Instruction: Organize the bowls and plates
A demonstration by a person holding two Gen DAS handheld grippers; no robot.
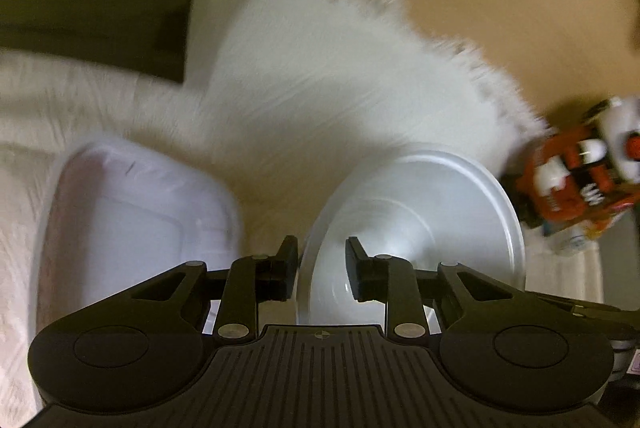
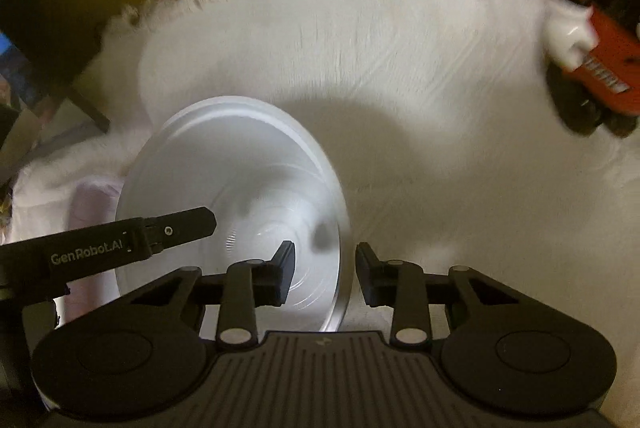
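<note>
we see left gripper [image 1: 322,268] and right gripper [image 2: 326,274] narrowly parted, each straddling opposite rims of white bowl [image 2: 236,203]; pad contact unclear. bowl sits on rug [image 2: 440,107], square plate [image 1: 132,224] at nine o'clock, likely for stacking.

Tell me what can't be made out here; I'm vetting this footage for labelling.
Red-and-white pack, both views: print smeared by motion blur, cut off by the frame edge.
Pale square tray, left wrist view: near end hidden behind the left hand-held gripper.
White bowl, both views: its rim sits between the pads of the left and the right hand-held gripper, but blur hides whether they press on it.
</note>
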